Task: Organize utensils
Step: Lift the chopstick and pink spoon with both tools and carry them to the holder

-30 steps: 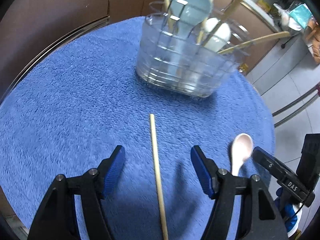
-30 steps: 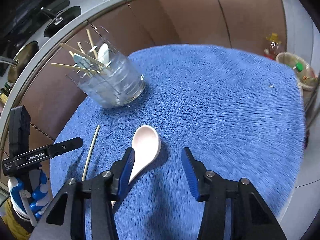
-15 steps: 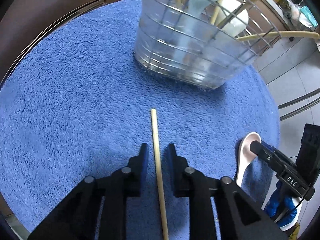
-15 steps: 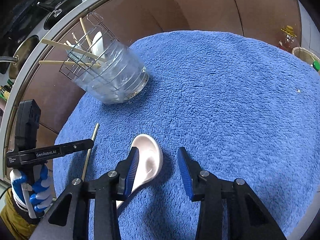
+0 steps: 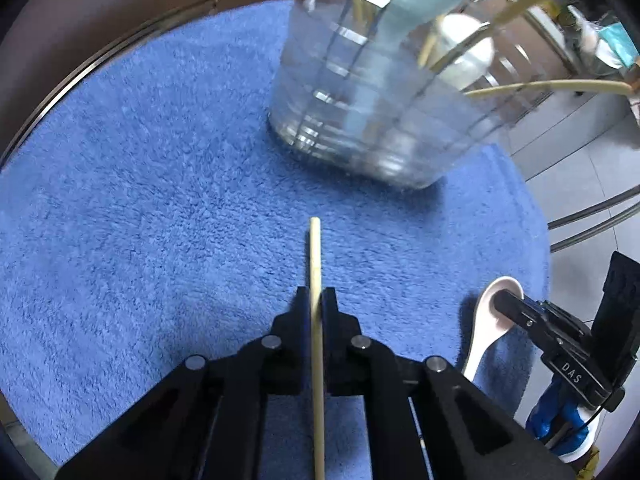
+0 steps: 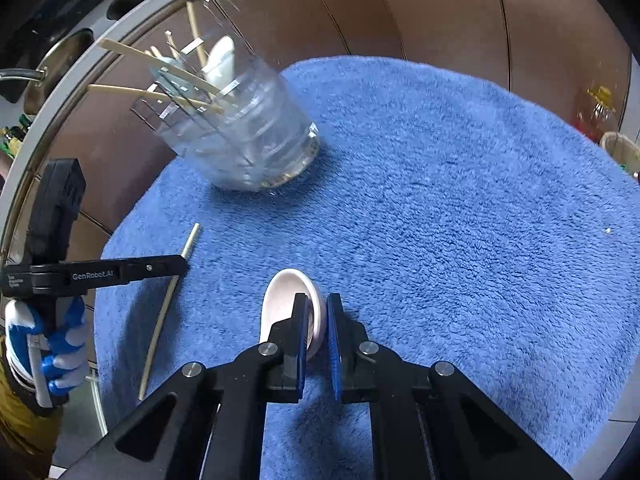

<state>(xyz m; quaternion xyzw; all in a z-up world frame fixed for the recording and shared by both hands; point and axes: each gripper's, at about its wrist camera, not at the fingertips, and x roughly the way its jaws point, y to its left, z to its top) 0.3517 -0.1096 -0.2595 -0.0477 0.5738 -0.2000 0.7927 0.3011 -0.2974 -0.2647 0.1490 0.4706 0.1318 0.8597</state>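
A round table covered w/ a fuzzy blue mat point(image 5: 160, 168) fills most of both views; brown cabinet fronts point(image 6: 440, 12) curve behind it.

Toward the far side of the mat stands a clear plastic utensil holder point(image 5: 372, 104) w/ a wire grid on top. It holds several wooden chopsticks leaning outward, a pale blue spoon and a white spoon. In the right wrist view the same holder point(image 6: 256, 136) sits far left, slightly blurred.

Left gripper point(image 5: 315, 300): black fingers closed nearly all the way, pinching a single wooden chopstick point(image 5: 315, 256) partway along its length. The stick runs straight fwd between the fingers, its tip pointing toward the holder but well short of it. From the right wrist view, the chopstick point(image 6: 166, 308) lies low over the mat at the table's left edge, w/ the left gripper clamped across it, held by a blue-and-white gloved hand point(image 6: 56, 344).

Right gripper point(image 6: 317, 320): blue-padded fingers drawn close, gripping one side of the bowl of a pale pink ceramic spoon point(image 6: 282, 300) near the table's near edge. In the left wrist view the spoon point(image 5: 486, 328) is at lower right, handle pointing back, a black finger inside its bowl. Can't tell whether the spoon is off the mat.
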